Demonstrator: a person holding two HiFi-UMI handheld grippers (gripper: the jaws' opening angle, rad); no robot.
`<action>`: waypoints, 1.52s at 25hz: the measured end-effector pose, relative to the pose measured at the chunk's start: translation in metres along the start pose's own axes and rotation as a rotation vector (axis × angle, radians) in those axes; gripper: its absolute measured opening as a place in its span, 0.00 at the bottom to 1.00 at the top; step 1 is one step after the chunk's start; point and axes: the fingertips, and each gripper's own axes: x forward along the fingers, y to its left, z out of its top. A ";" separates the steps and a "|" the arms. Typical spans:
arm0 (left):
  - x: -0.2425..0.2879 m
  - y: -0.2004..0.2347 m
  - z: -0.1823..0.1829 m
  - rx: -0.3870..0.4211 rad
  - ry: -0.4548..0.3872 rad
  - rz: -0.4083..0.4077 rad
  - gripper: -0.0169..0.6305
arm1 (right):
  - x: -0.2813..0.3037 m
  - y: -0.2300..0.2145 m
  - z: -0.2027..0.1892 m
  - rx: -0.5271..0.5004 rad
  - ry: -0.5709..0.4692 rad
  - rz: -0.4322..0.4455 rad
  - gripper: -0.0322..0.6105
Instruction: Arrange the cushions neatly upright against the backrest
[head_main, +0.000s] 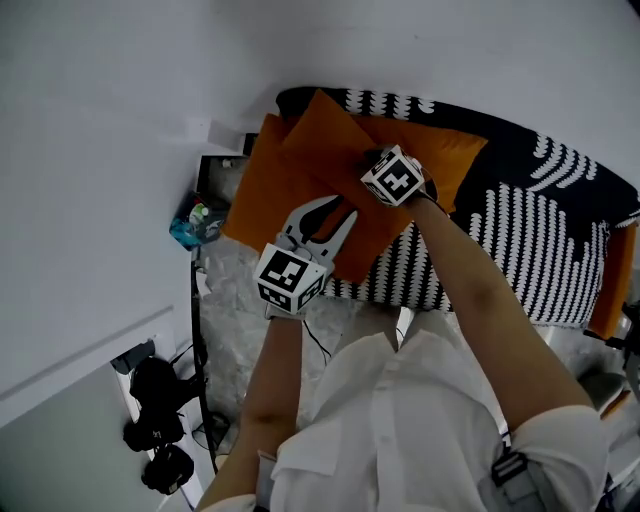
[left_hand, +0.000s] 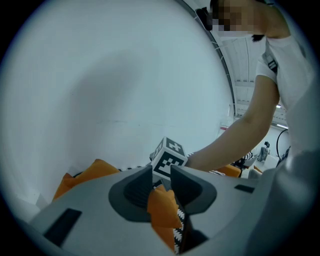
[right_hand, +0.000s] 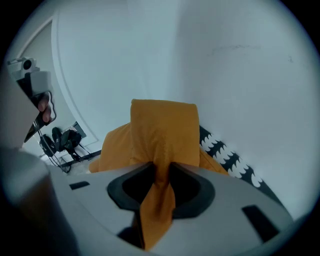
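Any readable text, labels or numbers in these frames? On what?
None readable.
Left tool and right tool: cubes bear black-and-white square markers only, no characters.
Orange cushions: plain.
Small items beside the sofa: too small to read.

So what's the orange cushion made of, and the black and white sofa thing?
The orange cushion looks like soft woven cloth, matte, probably cotton or polyester: it bunches into folds where the right gripper pinches it. The sofa cover looks like printed or knitted fabric, also matte, black with white scallop rows; which weave is too small to tell.
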 end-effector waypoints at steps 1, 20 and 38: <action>0.000 -0.003 0.000 0.000 -0.001 -0.003 0.22 | -0.004 0.003 0.000 -0.023 -0.010 -0.009 0.23; 0.053 -0.153 0.043 0.082 -0.036 -0.176 0.21 | -0.246 -0.003 -0.099 0.043 -0.253 -0.271 0.18; 0.161 -0.416 0.054 0.127 -0.043 -0.369 0.21 | -0.473 -0.029 -0.320 -0.113 -0.124 -0.426 0.16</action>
